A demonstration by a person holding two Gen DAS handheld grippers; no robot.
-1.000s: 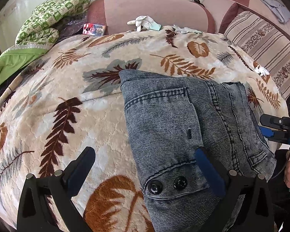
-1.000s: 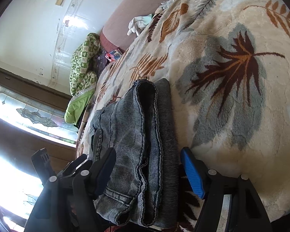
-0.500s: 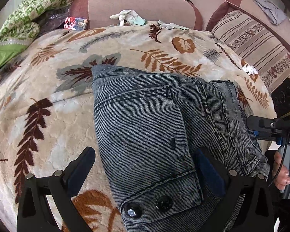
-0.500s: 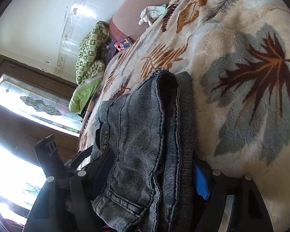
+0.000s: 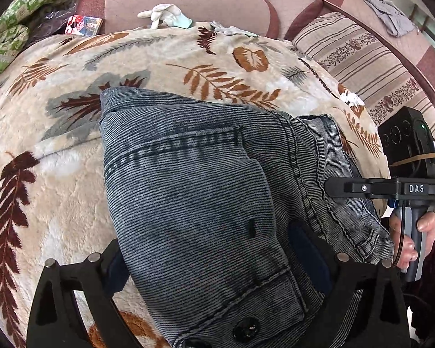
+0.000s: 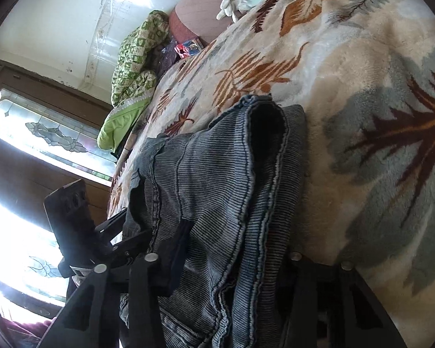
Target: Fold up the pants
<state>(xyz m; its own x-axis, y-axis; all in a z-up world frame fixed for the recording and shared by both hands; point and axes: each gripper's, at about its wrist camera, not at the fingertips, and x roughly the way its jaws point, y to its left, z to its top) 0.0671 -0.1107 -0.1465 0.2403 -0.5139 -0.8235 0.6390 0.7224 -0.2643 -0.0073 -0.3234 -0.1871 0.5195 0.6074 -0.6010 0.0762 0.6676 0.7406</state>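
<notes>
One pair of pants, grey-blue ribbed denim, folded into a thick stack near the front edge of a bed under one leaf-print blanket; two dark snaps at the flap nearest the left camera. Two grippers in play. Left gripper low over the stack, jaws set wide and closing, the fold lying between them, the left finger just beside the cloth's edge and the right finger on top of the denim; no firm pinch to be seen. Right gripper at the stack's open end, jaws closing about half way, layered hems bunched between them, the left pad pressed into the cloth, the right one hidden under the folds. From the left camera, the right gripper's black body at the stack's right side, a hand round its grey handle. Behind the blanket: one pink sofa back, one white glove on its ledge, a second pale glove just beside, one red card box, one green patterned quilt heaped at the left, one striped cushion at the right, one grey cloth draped over the backrest. No containers in view; contents of the card box not to be told.
</notes>
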